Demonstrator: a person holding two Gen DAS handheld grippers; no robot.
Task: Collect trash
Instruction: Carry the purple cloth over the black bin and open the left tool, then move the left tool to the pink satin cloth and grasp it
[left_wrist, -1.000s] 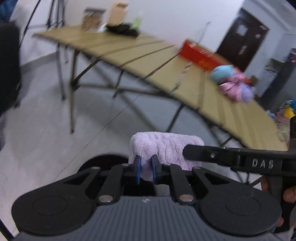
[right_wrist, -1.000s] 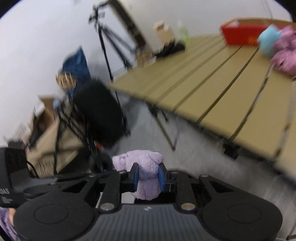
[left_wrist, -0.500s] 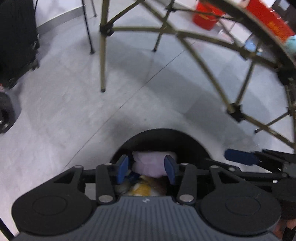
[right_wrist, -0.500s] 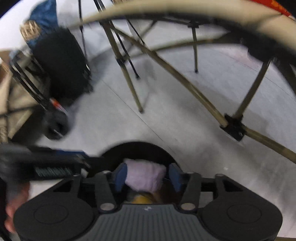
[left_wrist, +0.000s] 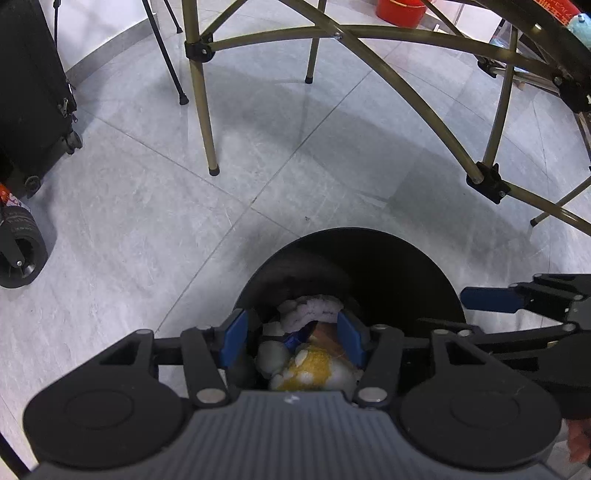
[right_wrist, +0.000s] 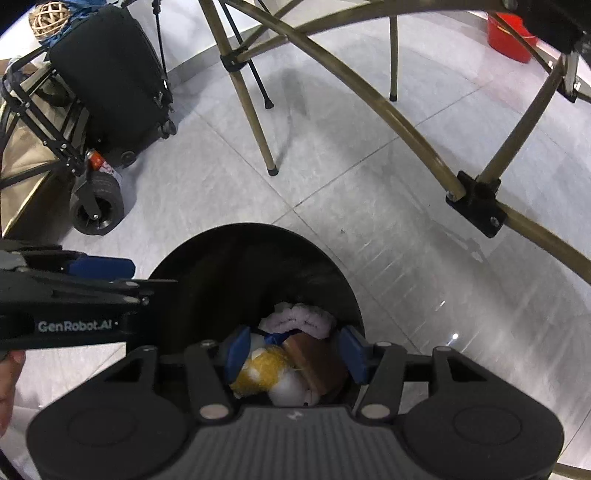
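Note:
A black bin (left_wrist: 391, 258) (right_wrist: 236, 258) stands on the grey floor. Inside it a fluffy purple cloth (left_wrist: 314, 306) (right_wrist: 299, 321) lies loose on other trash: a yellow and white lump (left_wrist: 310, 365) (right_wrist: 266, 369) and a brown piece (right_wrist: 317, 362). My left gripper (left_wrist: 291, 325) points down over the bin; its jaws are opening and the pads touch nothing. My right gripper (right_wrist: 295, 343) hovers beside it over the same bin, open, clear of the cloth. Each wrist view shows the other gripper's blue fingers (left_wrist: 487, 299) (right_wrist: 103, 266) at the side.
Brass folding-table legs (left_wrist: 205, 110) (right_wrist: 255, 122) and crossbars arch over the floor behind the bin. A black suitcase (left_wrist: 26, 88) (right_wrist: 110, 74) and a cart wheel (left_wrist: 20, 251) (right_wrist: 98, 208) stand to the left. A red bucket (right_wrist: 509, 33) sits far right.
Both grippers, which held the purple cloth together at table height, came down over the bin and opened. The cloth dropped from the pads into the bin.

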